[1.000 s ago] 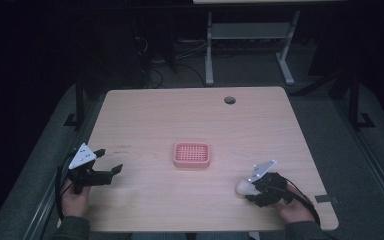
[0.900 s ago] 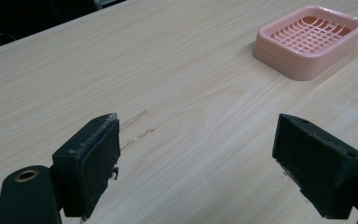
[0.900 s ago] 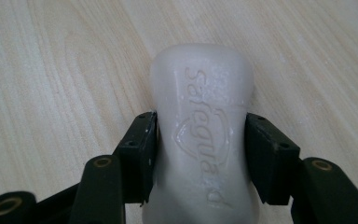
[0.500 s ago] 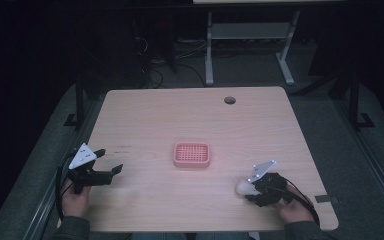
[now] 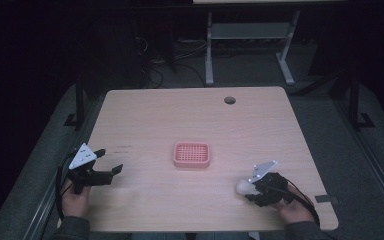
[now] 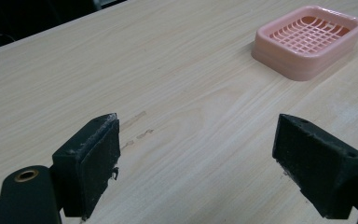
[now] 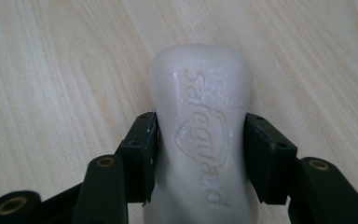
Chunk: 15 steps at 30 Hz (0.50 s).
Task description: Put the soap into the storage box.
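Observation:
A white bar of soap [image 7: 200, 135] with embossed lettering lies on the wooden table [image 5: 190, 120], and my right gripper [image 7: 200, 156] is shut on its sides. From above, the soap [image 5: 243, 187] pokes out of the right gripper [image 5: 252, 189] near the table's front right. A pink soap dish [image 5: 191, 154] with a grid floor sits at the table's middle; it also appears as the dish [image 6: 310, 39] at the upper right of the left gripper view. My left gripper [image 6: 196, 163] stands open over bare wood, and from above the left gripper [image 5: 109, 162] is at the front left.
A round cable hole [image 5: 229, 100] lies near the table's far edge. Behind the table stand a white desk frame [image 5: 250, 40] and cables on a dark floor. Faint scuff marks [image 6: 137, 126] show on the wood ahead of the left gripper.

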Available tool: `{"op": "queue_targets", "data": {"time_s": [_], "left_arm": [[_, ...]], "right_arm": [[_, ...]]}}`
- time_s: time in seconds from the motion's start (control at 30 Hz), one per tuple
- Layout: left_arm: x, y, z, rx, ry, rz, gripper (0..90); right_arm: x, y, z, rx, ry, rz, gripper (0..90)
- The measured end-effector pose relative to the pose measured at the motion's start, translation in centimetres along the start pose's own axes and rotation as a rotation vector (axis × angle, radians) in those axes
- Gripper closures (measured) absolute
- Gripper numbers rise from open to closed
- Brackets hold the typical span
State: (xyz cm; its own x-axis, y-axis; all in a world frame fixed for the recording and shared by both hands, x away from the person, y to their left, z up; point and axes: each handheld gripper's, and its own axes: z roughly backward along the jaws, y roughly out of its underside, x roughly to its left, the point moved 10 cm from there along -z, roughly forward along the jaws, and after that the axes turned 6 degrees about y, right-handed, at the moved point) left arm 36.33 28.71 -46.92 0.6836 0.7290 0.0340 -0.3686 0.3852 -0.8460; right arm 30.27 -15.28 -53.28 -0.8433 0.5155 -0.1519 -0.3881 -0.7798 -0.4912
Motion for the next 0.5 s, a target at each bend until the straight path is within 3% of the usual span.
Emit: {"op": "queue_targets", "data": {"time_s": [0.17, 0.5], "left_arm": [[0.02, 0.00, 0.01, 0.000, 0.000, 0.000, 14.5], [0.02, 0.00, -0.01, -0.001, 0.001, 0.002, 14.5]], "right_arm": [[-0.14, -0.25, 0.34, -0.023, 0.011, 0.000, 47.9], [0.22, -0.25, 0.22, -0.013, -0.001, 0.018, 48.1]]}}
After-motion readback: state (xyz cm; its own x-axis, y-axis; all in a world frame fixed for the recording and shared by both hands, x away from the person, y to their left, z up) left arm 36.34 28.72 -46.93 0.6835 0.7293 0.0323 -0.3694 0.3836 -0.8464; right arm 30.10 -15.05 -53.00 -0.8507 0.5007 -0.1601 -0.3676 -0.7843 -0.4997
